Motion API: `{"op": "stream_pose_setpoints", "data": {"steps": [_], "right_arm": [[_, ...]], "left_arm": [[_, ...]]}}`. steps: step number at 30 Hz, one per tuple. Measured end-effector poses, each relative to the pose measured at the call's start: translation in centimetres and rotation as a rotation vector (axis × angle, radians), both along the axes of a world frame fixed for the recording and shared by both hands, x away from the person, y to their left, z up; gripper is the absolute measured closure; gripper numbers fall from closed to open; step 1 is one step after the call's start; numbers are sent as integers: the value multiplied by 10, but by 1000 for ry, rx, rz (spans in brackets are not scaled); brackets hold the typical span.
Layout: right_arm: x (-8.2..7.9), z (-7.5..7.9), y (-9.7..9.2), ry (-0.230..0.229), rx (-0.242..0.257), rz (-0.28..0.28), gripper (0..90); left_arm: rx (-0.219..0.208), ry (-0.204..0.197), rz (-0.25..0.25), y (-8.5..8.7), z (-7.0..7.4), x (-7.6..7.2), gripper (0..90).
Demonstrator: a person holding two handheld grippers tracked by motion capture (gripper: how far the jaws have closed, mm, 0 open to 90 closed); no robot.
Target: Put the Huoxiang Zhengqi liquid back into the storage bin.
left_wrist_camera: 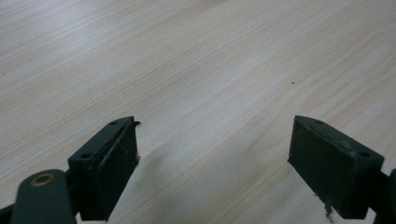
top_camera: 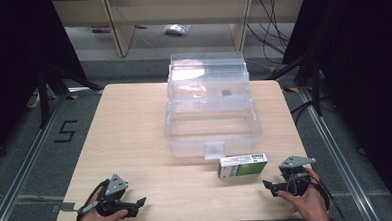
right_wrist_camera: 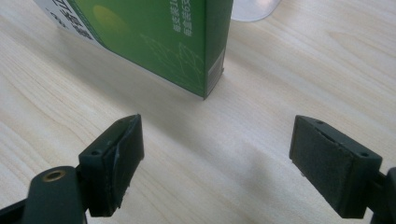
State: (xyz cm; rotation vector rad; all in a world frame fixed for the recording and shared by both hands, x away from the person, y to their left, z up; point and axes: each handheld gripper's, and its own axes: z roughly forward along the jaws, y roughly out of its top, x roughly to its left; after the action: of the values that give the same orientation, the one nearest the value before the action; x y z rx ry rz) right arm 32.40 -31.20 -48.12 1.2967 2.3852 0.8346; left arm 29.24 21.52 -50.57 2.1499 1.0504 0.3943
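Observation:
A green and white carton (top_camera: 242, 165) lies on the wooden table (top_camera: 135, 133) just in front of a clear plastic box (top_camera: 212, 125). My right gripper (top_camera: 268, 185) rests near the table's front right edge, a little right of the carton, held by a hand. In the right gripper view its jaws stand wide apart, open (right_wrist_camera: 217, 154), with nothing between them; the carton (right_wrist_camera: 159, 37) sits just ahead, apart from the pads. My left gripper (top_camera: 140, 201) lies at the front left corner, held by the other hand. It is open (left_wrist_camera: 212, 154) over bare wood.
The clear box has its lid (top_camera: 207, 70) raised at the back, with a small dark item (top_camera: 226, 93) inside the upper tier and a latch (top_camera: 213, 150) at its front. Beyond the table are shelf legs (top_camera: 118, 29) and cables (top_camera: 270, 32) on the floor.

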Motion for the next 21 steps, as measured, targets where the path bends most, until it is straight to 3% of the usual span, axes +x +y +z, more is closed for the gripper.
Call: {"op": "stream_pose_setpoints", "data": {"steps": [4,5,7,8,9,10,15,19,21], "right_arm": [[2,3,-1,-11,-19,29,187],[0,3,1,0,-2,11,187],[2,7,0,-14,-20,41,188],[-1,11,3,12,-5,10,190],[1,10,1,-24,-21,43,191],[0,13,2,-6,-21,36,190],[1,18,1,-23,-35,66,191],[0,23,5,-6,-38,70,194],[2,25,5,-30,-56,95,202]], "left_arm": [[12,-1,3,1,0,0,151],[11,-1,4,1,0,0,151],[9,-3,5,0,0,0,151],[55,9,-32,4,2,1,151],[55,9,-32,4,2,1,151],[12,0,3,0,0,0,151],[12,0,3,0,0,0,151],[13,0,2,1,0,0,151],[12,0,3,1,0,0,151]]}}
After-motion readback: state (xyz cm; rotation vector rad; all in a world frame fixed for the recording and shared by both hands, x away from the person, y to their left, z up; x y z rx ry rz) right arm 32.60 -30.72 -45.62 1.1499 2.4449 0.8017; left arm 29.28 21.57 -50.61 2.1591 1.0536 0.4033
